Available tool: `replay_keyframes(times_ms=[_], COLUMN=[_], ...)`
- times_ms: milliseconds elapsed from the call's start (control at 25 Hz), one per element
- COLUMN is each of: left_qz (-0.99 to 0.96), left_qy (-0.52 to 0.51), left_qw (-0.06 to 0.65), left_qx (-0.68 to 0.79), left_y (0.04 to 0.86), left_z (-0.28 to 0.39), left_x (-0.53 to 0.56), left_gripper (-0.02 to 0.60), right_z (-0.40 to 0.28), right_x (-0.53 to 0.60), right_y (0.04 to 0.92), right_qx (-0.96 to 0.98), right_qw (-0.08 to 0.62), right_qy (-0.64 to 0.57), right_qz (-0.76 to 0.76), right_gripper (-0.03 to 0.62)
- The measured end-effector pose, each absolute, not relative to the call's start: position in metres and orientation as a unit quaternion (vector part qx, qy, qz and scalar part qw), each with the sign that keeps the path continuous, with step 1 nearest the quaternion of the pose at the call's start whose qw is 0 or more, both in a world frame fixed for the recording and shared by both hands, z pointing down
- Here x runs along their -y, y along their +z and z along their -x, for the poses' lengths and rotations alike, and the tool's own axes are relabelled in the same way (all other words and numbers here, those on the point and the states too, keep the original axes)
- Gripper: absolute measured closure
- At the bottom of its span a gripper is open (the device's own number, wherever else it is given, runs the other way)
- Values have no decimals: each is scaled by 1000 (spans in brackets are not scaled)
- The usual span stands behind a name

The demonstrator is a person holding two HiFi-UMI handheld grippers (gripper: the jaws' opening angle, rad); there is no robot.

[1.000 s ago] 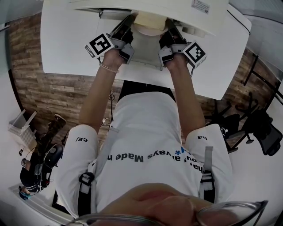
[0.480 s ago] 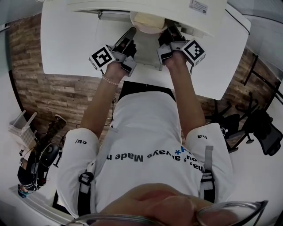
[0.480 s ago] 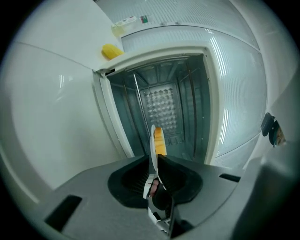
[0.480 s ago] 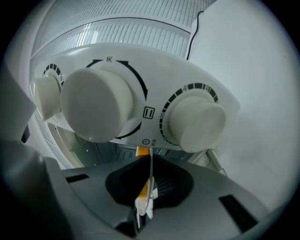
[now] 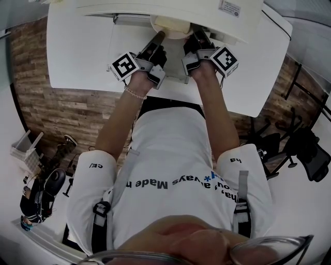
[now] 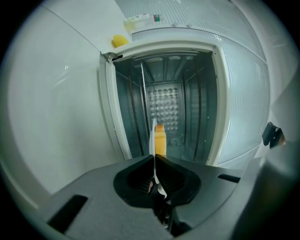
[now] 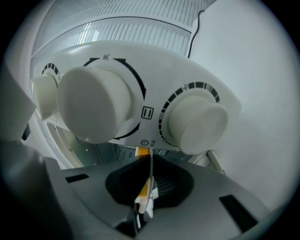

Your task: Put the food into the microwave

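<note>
A cream plate [image 5: 170, 26] is held level at the mouth of the white microwave [image 5: 207, 11], half hidden under its top. My left gripper [image 5: 159, 35] is shut on the plate's left rim, my right gripper [image 5: 195, 32] on its right rim. The left gripper view has the thin white rim [image 6: 153, 133] edge-on between the shut jaws of that gripper [image 6: 154, 161], orange food [image 6: 160, 139] beside it and the open grey cavity [image 6: 171, 101] straight ahead. In the right gripper view the rim [image 7: 151, 166] and an orange piece [image 7: 142, 151] sit in the shut right gripper [image 7: 150, 164].
The microwave stands at the far edge of a white table [image 5: 77, 52]. Two white knobs [image 7: 93, 103] [image 7: 199, 122] on its control panel hang close over the right gripper. A small yellow object [image 6: 119, 41] lies beside the microwave. Black office chairs [image 5: 305, 150] stand to the right.
The left gripper has moved right and forward, closer to the microwave mouth. The plate has gone further under the microwave's top. The right gripper has barely shifted.
</note>
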State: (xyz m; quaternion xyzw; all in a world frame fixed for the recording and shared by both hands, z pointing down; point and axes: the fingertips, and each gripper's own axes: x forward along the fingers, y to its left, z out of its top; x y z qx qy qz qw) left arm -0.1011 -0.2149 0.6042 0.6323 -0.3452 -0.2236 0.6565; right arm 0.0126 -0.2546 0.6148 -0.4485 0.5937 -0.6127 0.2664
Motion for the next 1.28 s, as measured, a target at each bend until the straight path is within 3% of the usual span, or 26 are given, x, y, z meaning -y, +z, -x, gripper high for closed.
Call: replay_keyframes(times_ms=[1280], left_qz=[-598], left_qy=[-270], left_qw=[653], left_qx=[377], left_y=[610], left_z=[96], left_x=[271], left_gripper=[567], right_z=[-5], right_x=[235], right_y=[605], right_qx=[-608], right_qw=[260], right_qy=[-615], right_qz=[429], right_gripper=[562])
